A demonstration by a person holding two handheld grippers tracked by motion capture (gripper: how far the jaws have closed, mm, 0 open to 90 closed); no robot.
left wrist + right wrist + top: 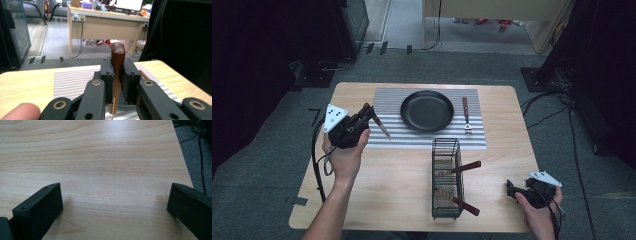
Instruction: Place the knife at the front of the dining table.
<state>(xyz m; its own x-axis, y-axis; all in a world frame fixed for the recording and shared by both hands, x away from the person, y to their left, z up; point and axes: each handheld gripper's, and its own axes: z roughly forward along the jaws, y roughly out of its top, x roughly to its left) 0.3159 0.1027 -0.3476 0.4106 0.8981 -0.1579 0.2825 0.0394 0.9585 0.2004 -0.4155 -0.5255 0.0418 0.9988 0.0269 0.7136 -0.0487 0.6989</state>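
Left claw (368,114), seen from the high view, is held up over the left part of the table (402,200), clamped on the wooden handle of a knife (379,126) whose blade slants down toward the striped mat (477,135). On that mat sit a black pan (427,110) and, just to its right, a fork (466,114) with a wooden handle. Nearer the person stands a black wire basket (446,179) with two more wooden-handled pieces sticking out to the right. The right claw (513,190) rests low near the table's right front corner, well apart from everything else. Grey carpet, cables and dark stands surround the table.

From the left gripper view, the jaws are closed on the knife handle (117,65), which rises between them with its rounded end above the pads. The grip sits around the middle of the handle. By my judgement the knife is light and stiff; smooth wood could slip or pivot in a narrow pinch, so a hold on the handle near its middle, as now, suits it, with the blade kept clear. Beyond the table edge are an office desk and chairs.

From the right gripper view, the jaws stand wide apart with nothing between them, over bare pale wood (105,165) close to the table's edge.
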